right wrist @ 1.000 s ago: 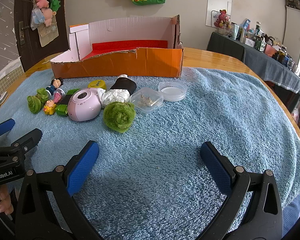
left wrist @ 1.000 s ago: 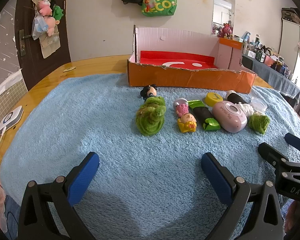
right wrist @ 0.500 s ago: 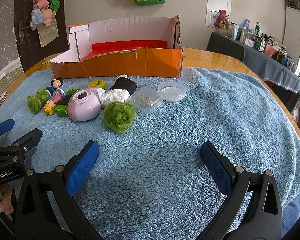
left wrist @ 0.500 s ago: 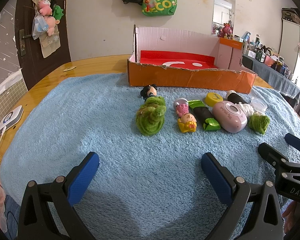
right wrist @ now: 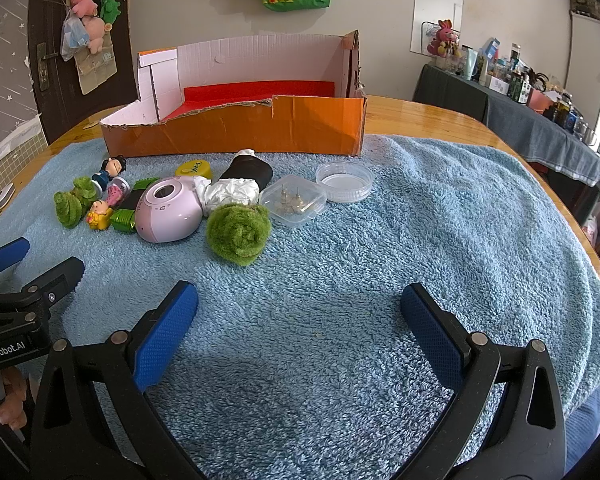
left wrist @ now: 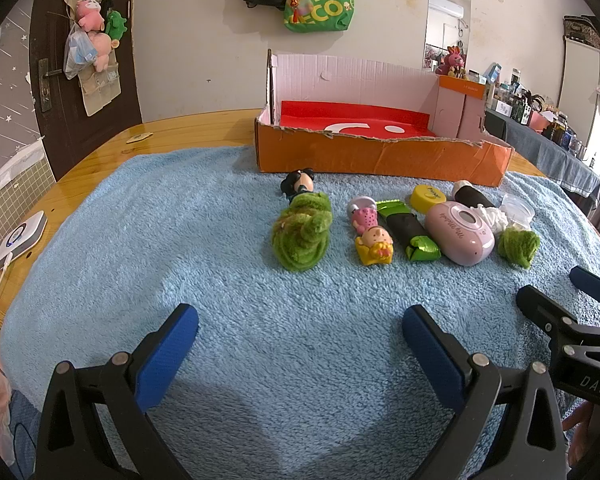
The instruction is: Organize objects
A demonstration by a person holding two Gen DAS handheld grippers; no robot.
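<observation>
A row of small toys and trinkets, from the green plush roll [left wrist: 302, 236] to the pink oval device [left wrist: 459, 232], is lying on the blue towel [left wrist: 180, 240] just in front of the orange cardboard box [left wrist: 380, 156]. The left gripper [left wrist: 300, 344] and the right gripper [right wrist: 298, 320] are both hovering over bare towel nearer the camera, each with its fingers spread wide and gripping nothing.

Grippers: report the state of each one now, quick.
Left gripper: open, holding nothing, over the blue towel.
Right gripper: open, holding nothing, over the same towel.
</observation>
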